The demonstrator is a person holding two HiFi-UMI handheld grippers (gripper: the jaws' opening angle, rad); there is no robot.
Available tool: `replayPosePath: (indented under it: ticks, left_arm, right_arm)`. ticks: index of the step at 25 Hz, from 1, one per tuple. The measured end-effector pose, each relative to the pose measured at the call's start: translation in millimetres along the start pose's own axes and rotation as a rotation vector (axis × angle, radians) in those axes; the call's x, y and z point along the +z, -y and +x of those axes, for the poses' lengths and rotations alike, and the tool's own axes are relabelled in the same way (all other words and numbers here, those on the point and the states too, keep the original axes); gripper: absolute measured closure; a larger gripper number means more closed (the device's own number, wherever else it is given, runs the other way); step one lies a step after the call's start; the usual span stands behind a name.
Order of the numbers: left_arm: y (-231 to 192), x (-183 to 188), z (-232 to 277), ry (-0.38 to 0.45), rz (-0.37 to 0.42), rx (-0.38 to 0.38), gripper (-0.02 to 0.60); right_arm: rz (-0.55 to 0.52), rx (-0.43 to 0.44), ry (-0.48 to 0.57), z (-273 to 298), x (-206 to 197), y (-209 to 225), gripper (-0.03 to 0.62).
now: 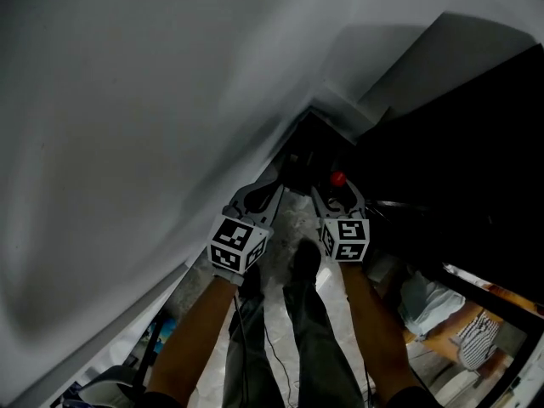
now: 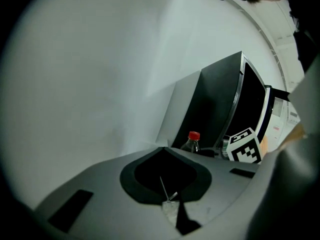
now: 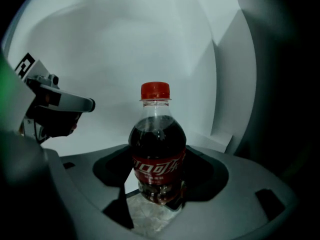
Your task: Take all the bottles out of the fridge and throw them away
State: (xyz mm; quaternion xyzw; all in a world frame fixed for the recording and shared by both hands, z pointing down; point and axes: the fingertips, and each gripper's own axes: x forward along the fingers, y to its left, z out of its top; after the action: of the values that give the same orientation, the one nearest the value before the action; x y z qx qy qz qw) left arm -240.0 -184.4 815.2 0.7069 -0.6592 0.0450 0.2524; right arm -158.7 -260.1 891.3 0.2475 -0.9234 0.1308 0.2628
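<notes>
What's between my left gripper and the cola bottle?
Nothing: in the head view only bare floor shows between the left gripper and the cola bottle held by the right gripper.

Glossy clear plastic bottle, smooth matt white wall

This is an indoor room in a home or a small workroom; which of the two cannot be told. A tall black-fronted, grey-sided fridge cabinet stands by a plain white wall. The pale speckled stone floor runs to a cluttered brown wooden table with crumpled pale cloth on it.
</notes>
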Motion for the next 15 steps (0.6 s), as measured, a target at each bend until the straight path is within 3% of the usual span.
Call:
replayPosePath:
  ticks: [6, 15]
  left_arm:
    - [-17, -16, 4, -0.021, -0.023, 0.013, 0.575]
    - [-18, -2, 8, -0.017, 0.003, 0.018, 0.574]
  right_arm:
    - [0.029, -0.014, -0.062, 44, -30, 18, 0.284]
    - [0.059, -0.051, -0.093, 78, -40, 37, 0.283]
